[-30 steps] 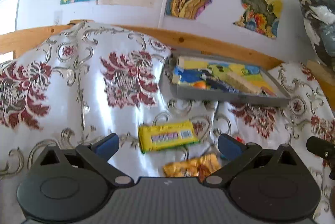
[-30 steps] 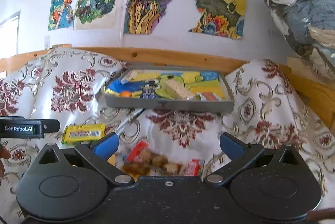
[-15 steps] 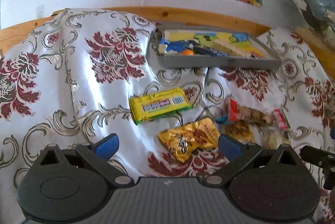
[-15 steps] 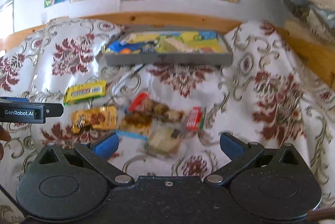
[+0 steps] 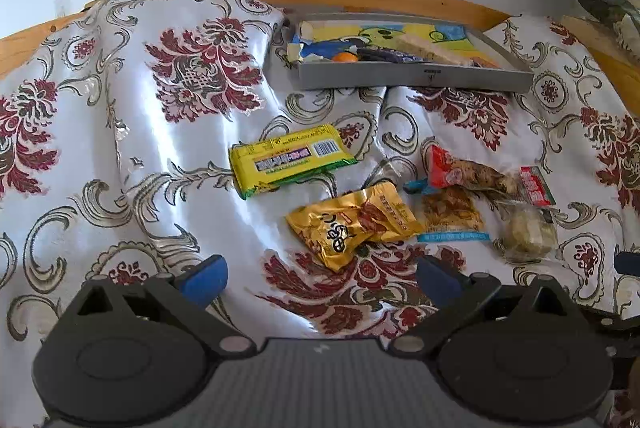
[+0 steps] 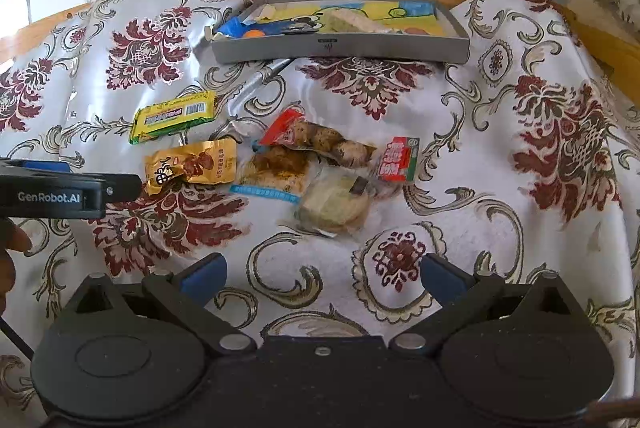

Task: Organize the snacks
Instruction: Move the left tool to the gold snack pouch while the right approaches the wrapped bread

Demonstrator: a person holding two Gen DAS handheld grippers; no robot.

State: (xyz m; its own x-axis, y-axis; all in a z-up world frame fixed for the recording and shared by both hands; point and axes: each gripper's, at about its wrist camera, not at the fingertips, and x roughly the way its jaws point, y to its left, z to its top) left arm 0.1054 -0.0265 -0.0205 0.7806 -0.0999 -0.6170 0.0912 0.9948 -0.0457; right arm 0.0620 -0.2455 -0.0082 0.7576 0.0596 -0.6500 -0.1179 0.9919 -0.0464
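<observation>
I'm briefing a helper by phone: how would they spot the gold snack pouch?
Start at the grey tray at the far edge of the floral cloth. Nearer lies a yellow bar; the gold pouch lies just nearer still. It alone is shiny crinkled gold foil.

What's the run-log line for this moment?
left hand-held gripper open | right hand-held gripper open | snacks loose on cloth | gray tray behind

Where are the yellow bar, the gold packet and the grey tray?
yellow bar (image 5: 291, 160), left wrist view, middle of the wrapper's printed label.
gold packet (image 5: 352, 224), left wrist view, centre of the crinkled foil.
grey tray (image 6: 340, 47), right wrist view, its near outer wall.
</observation>
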